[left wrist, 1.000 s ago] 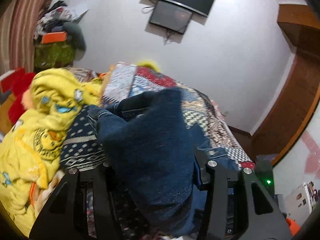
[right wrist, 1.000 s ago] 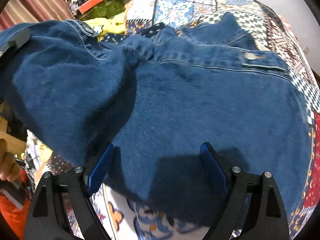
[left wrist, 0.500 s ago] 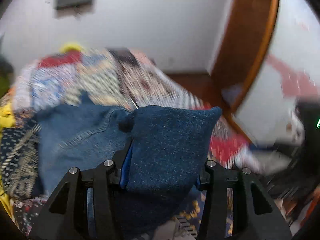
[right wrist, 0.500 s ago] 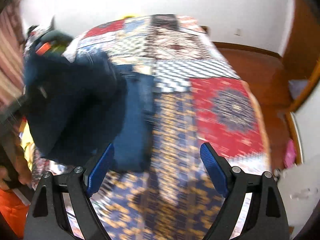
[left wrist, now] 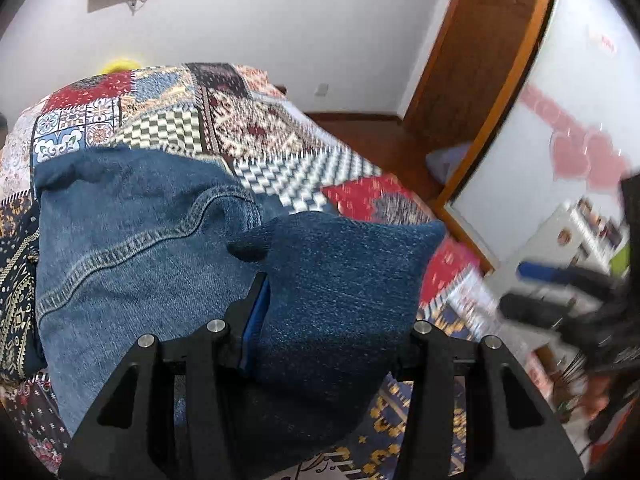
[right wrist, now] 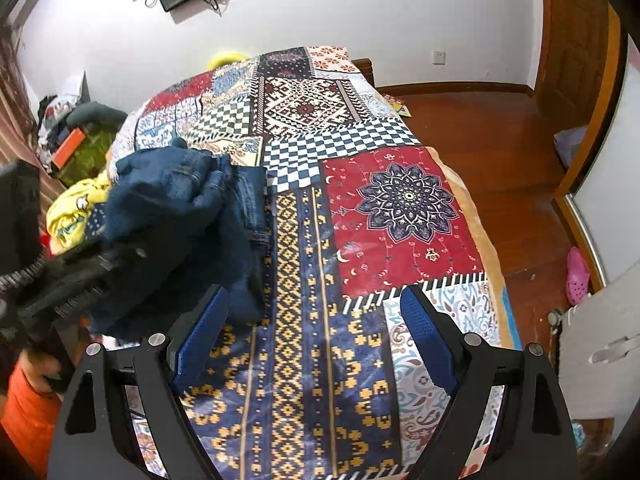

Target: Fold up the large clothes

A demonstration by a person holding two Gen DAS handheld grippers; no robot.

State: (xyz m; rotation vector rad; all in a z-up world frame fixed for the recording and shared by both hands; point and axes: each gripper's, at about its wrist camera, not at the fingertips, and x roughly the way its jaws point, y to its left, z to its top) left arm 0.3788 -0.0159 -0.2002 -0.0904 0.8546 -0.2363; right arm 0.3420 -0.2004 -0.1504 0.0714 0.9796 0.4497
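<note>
Left wrist view: you've got a thick wad of the denim garment (left wrist: 132, 248) clamped in the left gripper (left wrist: 328, 320); the held flap sticks up toward 1 o'clock, the rest lies on the patchwork bedspread (left wrist: 256, 128) from 9 to 11 o'clock.
Right wrist view: right gripper (right wrist: 316, 336) hangs over bare bedspread (right wrist: 408, 208); denim (right wrist: 180, 208) bunched at 9–10 o'clock, just beside the left blue pad.
Step in hand (my read): you're carrying one end of the denim across to make a fold.
Do it well: keep the held end low and taut so the layer under it doesn't drag; lay edge on edge, seam to seam, before letting go.
Right's job (guess): pin or grab the free side at 9 o'clock so the pile doesn't slide; needs a short move over, since it's off the cloth now.
Risk: bulky wad may slip or unroll if you swing fast; fold could land crooked.
Left jaws: about half spread, pressed on folded denim, grip looks firm.
Right jaws: wide apart, nothing between pads, touching nothing that I can see.
Clutter: yellow blanket (right wrist: 76, 208) at 9 o'clock, near the denim; keep the fold off it.
</note>
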